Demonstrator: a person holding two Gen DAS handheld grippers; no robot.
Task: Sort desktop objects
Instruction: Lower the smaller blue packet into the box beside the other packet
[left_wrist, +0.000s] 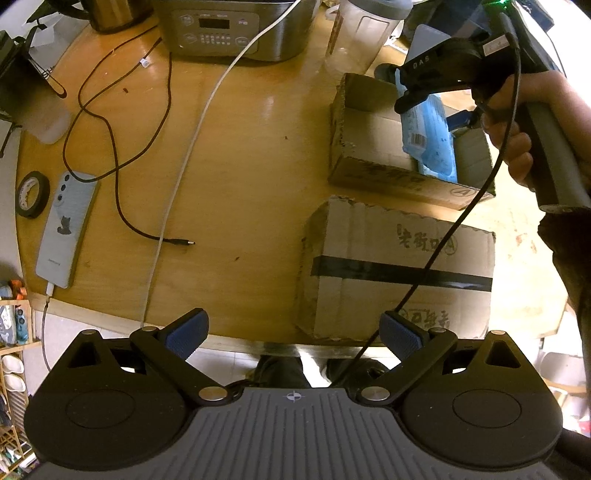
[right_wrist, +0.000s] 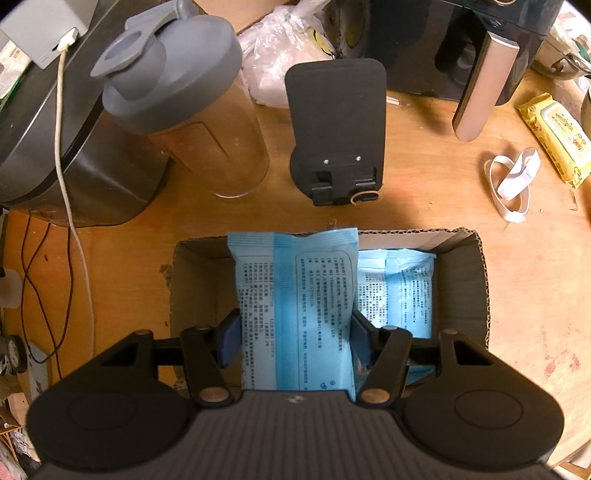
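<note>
My right gripper (right_wrist: 295, 341) is shut on a light blue wipes pack (right_wrist: 295, 295), its blue pads pressed on both long sides. The pack hangs over an open cardboard box (right_wrist: 476, 280) that holds another blue pack (right_wrist: 404, 288). In the left wrist view the same right gripper (left_wrist: 417, 92) hovers above that open box (left_wrist: 369, 155), held by a hand, with the blue pack (left_wrist: 428, 136) between its fingers. My left gripper (left_wrist: 293, 334) stands open and empty at the table's near edge, beside a taped, closed cardboard box (left_wrist: 399, 269).
On the left lie a phone (left_wrist: 68, 229) on a white cable, a tape roll (left_wrist: 32, 194) and a loose dark cable (left_wrist: 122, 177). A cooker (left_wrist: 236, 29), a shaker bottle (right_wrist: 184, 103), a black stand (right_wrist: 336, 129), a yellow wipes pack (right_wrist: 557, 136) and white straps (right_wrist: 511, 181) crowd the back.
</note>
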